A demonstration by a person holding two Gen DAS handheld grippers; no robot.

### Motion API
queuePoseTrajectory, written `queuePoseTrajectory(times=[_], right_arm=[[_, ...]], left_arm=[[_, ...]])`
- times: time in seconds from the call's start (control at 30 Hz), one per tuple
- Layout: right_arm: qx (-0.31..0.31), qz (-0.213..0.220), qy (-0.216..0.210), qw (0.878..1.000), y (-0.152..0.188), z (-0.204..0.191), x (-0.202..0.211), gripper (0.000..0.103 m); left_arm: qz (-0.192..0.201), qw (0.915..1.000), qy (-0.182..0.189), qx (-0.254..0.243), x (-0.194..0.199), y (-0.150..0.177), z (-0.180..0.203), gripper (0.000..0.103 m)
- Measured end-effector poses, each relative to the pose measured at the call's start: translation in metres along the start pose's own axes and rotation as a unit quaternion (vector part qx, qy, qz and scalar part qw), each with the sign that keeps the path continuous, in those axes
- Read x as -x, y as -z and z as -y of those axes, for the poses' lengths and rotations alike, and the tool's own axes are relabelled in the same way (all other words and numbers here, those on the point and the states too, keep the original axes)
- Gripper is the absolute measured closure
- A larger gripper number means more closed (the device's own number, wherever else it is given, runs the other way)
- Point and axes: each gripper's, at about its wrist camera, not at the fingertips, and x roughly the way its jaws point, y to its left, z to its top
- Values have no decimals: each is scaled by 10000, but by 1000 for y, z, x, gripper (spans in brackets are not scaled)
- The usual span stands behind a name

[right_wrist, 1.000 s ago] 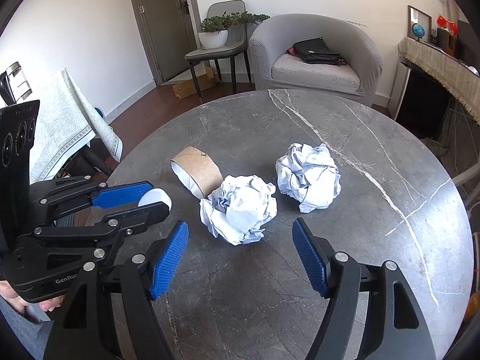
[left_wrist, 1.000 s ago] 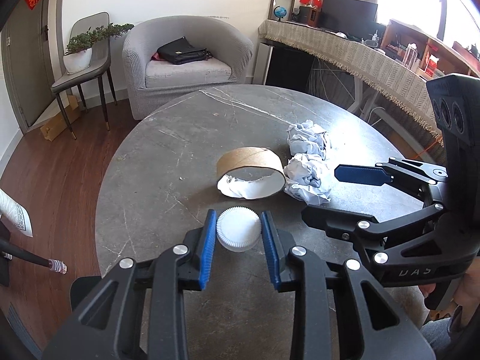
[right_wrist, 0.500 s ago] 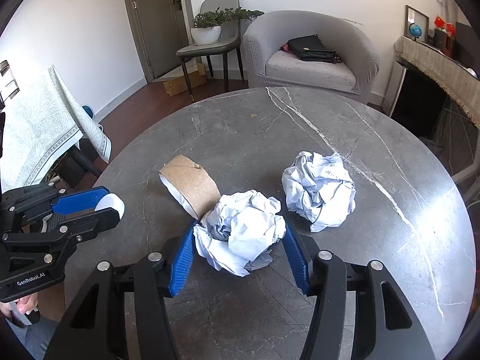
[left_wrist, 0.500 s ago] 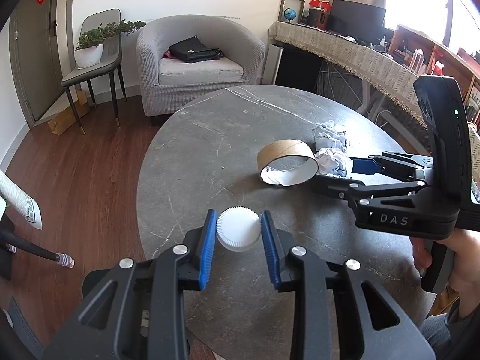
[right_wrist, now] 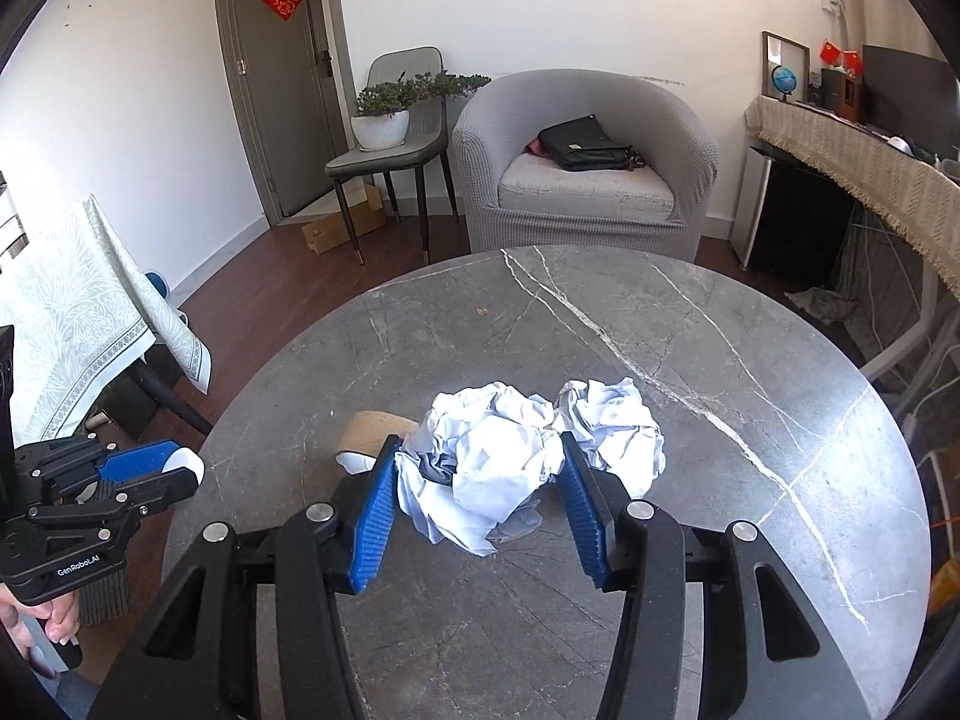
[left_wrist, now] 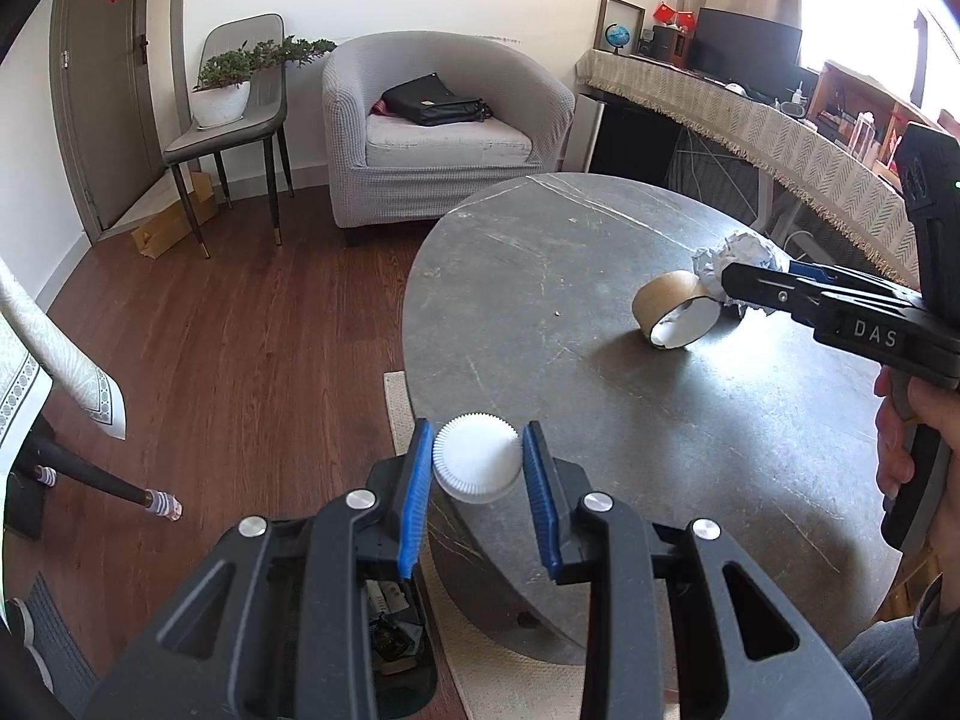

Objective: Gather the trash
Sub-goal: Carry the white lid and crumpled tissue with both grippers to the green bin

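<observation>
Risk greatest at the round grey marble table (right_wrist: pixel 690 360), where the crumpled white paper ball (right_wrist: pixel 480 474) clamped in the just-closed right gripper (right_wrist: pixel 477 507) could tear loose or drag its neighbour; smaller, the ridged white plastic cap (left_wrist: pixel 477 465) pinched by the left gripper (left_wrist: pixel 477 480) slipping at the table's edge.
</observation>
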Motion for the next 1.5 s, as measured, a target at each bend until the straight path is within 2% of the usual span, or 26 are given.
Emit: queuePoseTrajectory(times=[0.3,0.73,1.1,1.27,1.5], right_arm=[[322,98,-414,9986,-8,-44,-4,52],[617,-124,-1078,9922,-4,-109,-26,52],[998,-405,-1487,9830,-1,-176,-50,51],[1108,-670,-1542,9795,5,-202,-69,51],[1238,-1075,-1558,9741,17,-231,-95,51]], left_arm=[[-71,9994,-287,171,7,13,-32,71],[-416,9967,-652,252,12,45,-83,71],[-1044,9903,-910,135,-3,92,-121,71],[-1349,9866,-916,83,-17,113,-136,71],[-1772,9803,-815,308,-37,136,-162,71]])
